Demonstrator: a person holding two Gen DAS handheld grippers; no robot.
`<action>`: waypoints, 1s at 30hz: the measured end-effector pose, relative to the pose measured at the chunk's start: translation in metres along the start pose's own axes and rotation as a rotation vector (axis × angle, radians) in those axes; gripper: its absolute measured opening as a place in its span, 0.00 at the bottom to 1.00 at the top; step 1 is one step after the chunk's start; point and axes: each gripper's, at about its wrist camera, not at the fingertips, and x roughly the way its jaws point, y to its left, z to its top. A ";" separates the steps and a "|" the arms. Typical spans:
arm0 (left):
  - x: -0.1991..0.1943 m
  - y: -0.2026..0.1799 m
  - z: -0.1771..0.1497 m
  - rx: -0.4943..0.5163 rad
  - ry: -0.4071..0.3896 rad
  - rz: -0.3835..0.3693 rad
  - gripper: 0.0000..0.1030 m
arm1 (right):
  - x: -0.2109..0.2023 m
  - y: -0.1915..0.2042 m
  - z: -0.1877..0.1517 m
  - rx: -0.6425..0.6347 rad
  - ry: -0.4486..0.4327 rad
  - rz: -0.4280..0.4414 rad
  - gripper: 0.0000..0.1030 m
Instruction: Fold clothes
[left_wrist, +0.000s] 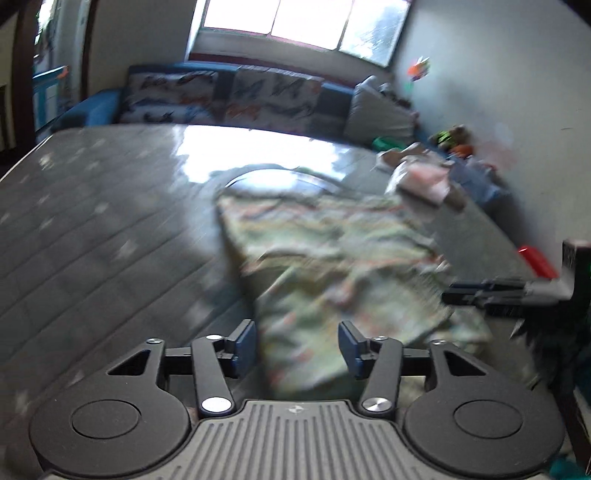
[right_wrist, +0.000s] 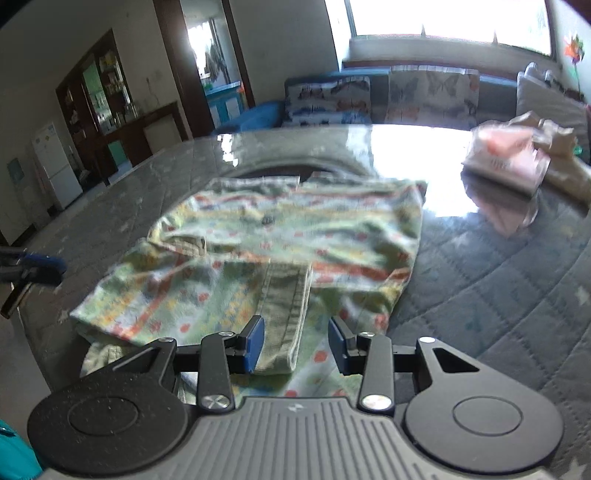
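Note:
A light green patterned garment (left_wrist: 332, 266) lies spread on a grey quilted mattress (left_wrist: 92, 229); it also shows in the right wrist view (right_wrist: 280, 240), with a plain green cuffed sleeve (right_wrist: 284, 310) folded over its near part. My left gripper (left_wrist: 297, 345) is open and empty, just above the garment's near edge. My right gripper (right_wrist: 295, 341) is open and empty, its jaws either side of the sleeve's end. The right gripper's fingers (left_wrist: 480, 291) show at the garment's right edge in the left wrist view; the left gripper's fingers (right_wrist: 33, 266) show at far left in the right wrist view.
A pile of folded pink and beige clothes (right_wrist: 517, 155) sits at the mattress's far right, also in the left wrist view (left_wrist: 424, 177). A blue sofa with butterfly cushions (right_wrist: 388, 96) stands behind. A wall (left_wrist: 517, 110) bounds the right. A red object (left_wrist: 537, 262) lies by it.

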 end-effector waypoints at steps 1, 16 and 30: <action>-0.001 0.004 -0.006 -0.005 0.012 0.008 0.54 | 0.003 0.000 -0.001 0.000 0.013 -0.001 0.37; 0.020 -0.003 -0.033 0.024 0.045 0.025 0.51 | 0.003 0.012 0.008 -0.031 0.019 -0.031 0.04; 0.016 -0.008 -0.037 0.115 0.022 0.059 0.10 | -0.029 0.033 0.012 -0.131 -0.049 -0.103 0.03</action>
